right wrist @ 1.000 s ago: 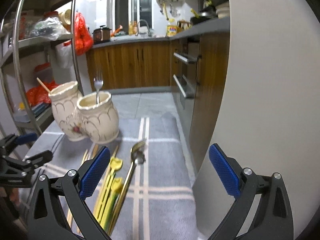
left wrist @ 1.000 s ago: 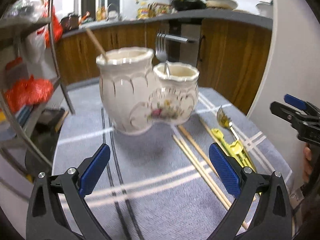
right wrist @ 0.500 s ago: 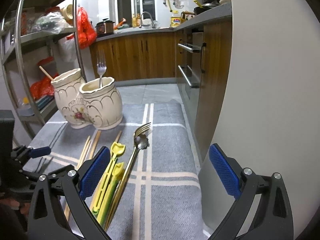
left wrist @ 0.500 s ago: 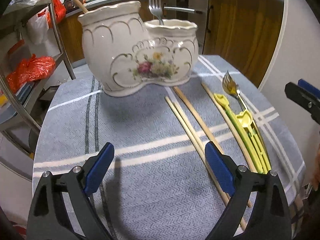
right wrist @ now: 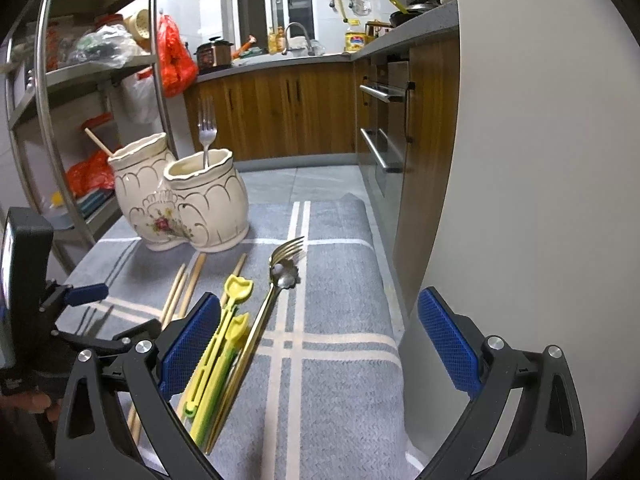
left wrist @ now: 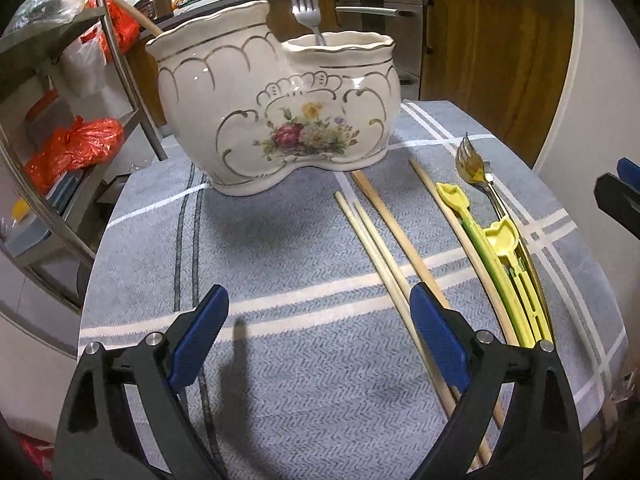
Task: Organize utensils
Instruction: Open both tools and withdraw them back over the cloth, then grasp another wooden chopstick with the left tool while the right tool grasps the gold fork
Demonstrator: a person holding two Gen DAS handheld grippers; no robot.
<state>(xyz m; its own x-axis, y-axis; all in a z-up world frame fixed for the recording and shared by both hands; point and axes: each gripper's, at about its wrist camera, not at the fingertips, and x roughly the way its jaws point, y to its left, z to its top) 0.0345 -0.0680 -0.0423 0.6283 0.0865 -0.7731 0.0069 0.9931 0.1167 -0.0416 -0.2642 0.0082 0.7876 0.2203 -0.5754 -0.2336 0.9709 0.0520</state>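
Both grippers, left (left wrist: 318, 336) and right (right wrist: 318, 340), hover with jaws wide, holding nothing. Wooden chopsticks (left wrist: 384, 236), yellow plastic utensils (left wrist: 500, 248) and a gold fork (left wrist: 474, 168) lie on the grey striped desk cloth (left wrist: 280, 264) beside the white floral ceramic holder (left wrist: 276, 108), which holds a steel fork (left wrist: 306, 8).

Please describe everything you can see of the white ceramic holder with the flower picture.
The ceramic holder is glossy cream-white with gold scallop lines and a painted flower bouquet. It has two joined cups, one taller. It stands upright on the grey striped cloth. A silver fork stands in the shorter cup, a wooden stick leans in the taller. No hand-held gripper touches it.
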